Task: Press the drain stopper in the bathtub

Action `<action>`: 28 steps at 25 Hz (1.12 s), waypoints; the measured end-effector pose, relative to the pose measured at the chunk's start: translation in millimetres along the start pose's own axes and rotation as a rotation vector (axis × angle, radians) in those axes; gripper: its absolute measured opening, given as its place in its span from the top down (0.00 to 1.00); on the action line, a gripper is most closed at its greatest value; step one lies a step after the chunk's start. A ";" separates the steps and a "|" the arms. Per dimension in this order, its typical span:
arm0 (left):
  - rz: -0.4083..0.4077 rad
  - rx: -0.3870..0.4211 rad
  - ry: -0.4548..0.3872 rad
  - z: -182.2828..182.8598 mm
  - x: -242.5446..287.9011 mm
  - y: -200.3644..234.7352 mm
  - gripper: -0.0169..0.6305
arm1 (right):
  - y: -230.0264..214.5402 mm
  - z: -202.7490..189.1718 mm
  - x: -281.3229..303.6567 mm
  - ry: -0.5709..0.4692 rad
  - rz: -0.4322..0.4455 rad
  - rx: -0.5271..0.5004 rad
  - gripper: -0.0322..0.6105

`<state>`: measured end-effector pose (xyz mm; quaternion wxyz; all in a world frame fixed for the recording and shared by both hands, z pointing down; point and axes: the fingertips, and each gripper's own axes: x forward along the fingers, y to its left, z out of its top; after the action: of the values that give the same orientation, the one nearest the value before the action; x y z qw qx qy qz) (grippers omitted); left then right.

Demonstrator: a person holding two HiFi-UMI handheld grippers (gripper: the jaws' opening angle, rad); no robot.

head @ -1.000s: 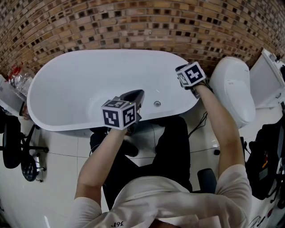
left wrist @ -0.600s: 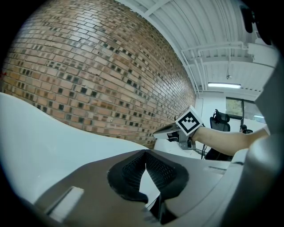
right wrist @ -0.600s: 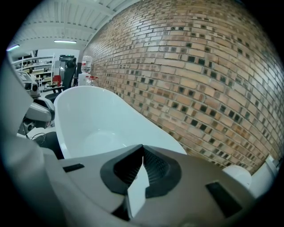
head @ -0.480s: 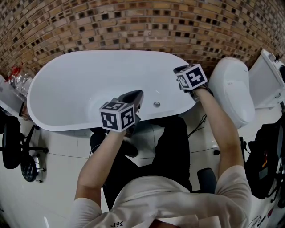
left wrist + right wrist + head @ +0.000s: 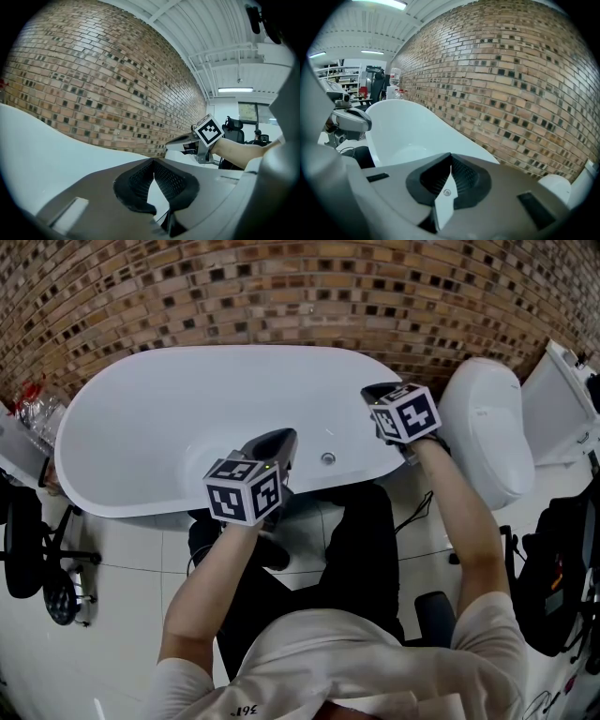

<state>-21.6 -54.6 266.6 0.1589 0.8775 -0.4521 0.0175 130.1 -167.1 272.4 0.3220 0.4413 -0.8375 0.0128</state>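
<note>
- I see the left gripper [image 5: 281, 439] in the centre of the head view, reaching over the near rim into the white bathtub [image 5: 141, 409]. Its jaws are pressed together, with nothing between them.
- The right gripper [image 5: 377, 393] is to the upper right of centre, above the right end of the tub. Its jaws are also closed and empty.
- The drain stopper [image 5: 328, 458], a small round metal piece, lies on the inside of the tub, just right of the left gripper's tips and to the lower left of the right gripper. It touches neither of them.

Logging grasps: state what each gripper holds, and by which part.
Nothing is held. The left gripper and the right gripper each have their fingers shut together, empty.
</note>
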 end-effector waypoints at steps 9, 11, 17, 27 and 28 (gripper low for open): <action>0.011 -0.012 -0.012 -8.1 -6.9 -1.8 0.98 | 19.6 -5.0 -17.9 -0.068 0.010 0.026 0.93; 0.015 -0.015 -0.014 -9.8 -8.4 -1.5 0.98 | 23.1 -9.9 -19.7 -0.072 0.006 0.035 0.93; 0.023 0.001 -0.017 -17.0 -12.6 -2.7 0.98 | 35.2 -21.8 -23.2 -0.102 -0.002 0.082 0.93; 0.026 0.015 -0.043 -28.1 -24.0 -9.1 0.98 | 71.0 -29.6 -33.0 -0.184 0.011 0.116 0.93; 0.031 0.024 -0.050 -27.0 -26.1 -9.9 0.98 | 72.2 -28.4 -35.6 -0.193 0.007 0.116 0.93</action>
<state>-26.1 -20.8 285.1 0.1366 0.8726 -0.4690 0.0035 105.5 -88.3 294.3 0.2135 0.4552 -0.8642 0.0197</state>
